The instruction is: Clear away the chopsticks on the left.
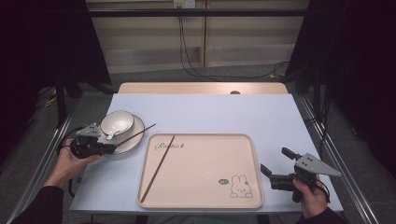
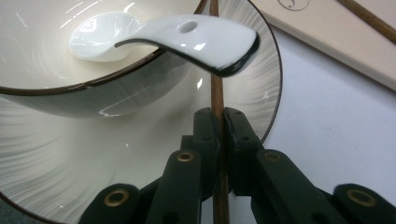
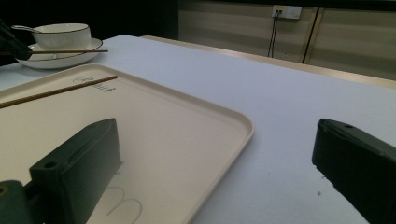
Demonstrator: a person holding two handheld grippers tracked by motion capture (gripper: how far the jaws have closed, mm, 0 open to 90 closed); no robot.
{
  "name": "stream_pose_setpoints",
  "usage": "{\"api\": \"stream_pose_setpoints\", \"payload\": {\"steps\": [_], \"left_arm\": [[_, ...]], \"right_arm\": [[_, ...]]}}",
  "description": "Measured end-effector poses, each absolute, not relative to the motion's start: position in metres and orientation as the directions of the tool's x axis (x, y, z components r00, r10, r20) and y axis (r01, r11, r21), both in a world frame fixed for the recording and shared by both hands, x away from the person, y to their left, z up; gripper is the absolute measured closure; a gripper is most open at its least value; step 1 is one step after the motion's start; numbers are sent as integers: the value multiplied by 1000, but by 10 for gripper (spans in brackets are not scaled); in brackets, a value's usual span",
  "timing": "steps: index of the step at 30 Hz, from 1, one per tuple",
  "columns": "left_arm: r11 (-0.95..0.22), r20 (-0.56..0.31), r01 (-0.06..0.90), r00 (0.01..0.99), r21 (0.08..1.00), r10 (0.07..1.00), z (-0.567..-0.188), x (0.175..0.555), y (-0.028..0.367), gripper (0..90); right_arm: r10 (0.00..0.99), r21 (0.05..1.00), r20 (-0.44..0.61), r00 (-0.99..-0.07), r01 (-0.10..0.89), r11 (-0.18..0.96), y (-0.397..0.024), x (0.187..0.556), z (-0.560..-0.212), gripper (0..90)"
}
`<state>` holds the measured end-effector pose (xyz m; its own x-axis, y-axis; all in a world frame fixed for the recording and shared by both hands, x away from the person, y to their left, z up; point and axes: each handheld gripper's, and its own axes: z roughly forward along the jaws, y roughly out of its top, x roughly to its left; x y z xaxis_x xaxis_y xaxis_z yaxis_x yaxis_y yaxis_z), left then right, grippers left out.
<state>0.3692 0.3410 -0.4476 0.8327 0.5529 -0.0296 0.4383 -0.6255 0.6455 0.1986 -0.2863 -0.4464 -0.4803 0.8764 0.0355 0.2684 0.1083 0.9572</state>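
Two chopsticks in high view: one chopstick (image 1: 159, 168) lies diagonally on the tray (image 1: 201, 200) near its left edge, the other chopstick (image 1: 137, 134) crosses the plate (image 1: 135, 140) by the table's (image 1: 205, 112) left edge, pinched by the left gripper (image 1: 111, 147). Bowl (image 1: 116, 122) with spoon (image 1: 111, 135) sits on the plate. Right gripper (image 1: 273, 163) hovers off the tray's right edge, jaws apart, holding nothing. Left gripper view: jaws clamped on the chopstick (image 2: 215, 100) over the plate (image 2: 243, 93); spoon (image 2: 187, 37) handle overhangs the bowl (image 2: 46, 56). Right gripper view: jaws wide open over the tray's (image 3: 187, 135) corner.
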Motion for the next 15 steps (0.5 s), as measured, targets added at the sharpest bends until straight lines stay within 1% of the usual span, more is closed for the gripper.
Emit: {"api": "stream_pose_setpoints", "payload": {"steps": [3,5,7,9,11,12,15], "left_arm": [[-612,-56,451,831,650,553,-446,369,340,845],[-603,-55,452,827,657,560,-445,367,339,845],[-589,-86,467,825,659,558,-444,366,338,845],[-586,-81,463,825,665,560,-442,365,338,846],[-574,-90,471,818,670,568,-441,363,338,846],[-562,-114,482,818,673,565,-441,363,338,845],[-554,-117,493,808,671,578,-439,362,338,847]], "right_arm": [[876,958,35,-481,267,109,-286,199,-446,9],[876,958,34,-480,266,109,-286,199,-446,9],[876,958,35,-481,267,108,-286,199,-446,9],[876,957,36,-481,268,108,-286,199,-446,9],[876,958,35,-481,267,108,-286,199,-446,9],[876,958,34,-480,266,108,-286,199,-446,9],[876,958,31,-481,265,112,-287,199,-446,9]]}}
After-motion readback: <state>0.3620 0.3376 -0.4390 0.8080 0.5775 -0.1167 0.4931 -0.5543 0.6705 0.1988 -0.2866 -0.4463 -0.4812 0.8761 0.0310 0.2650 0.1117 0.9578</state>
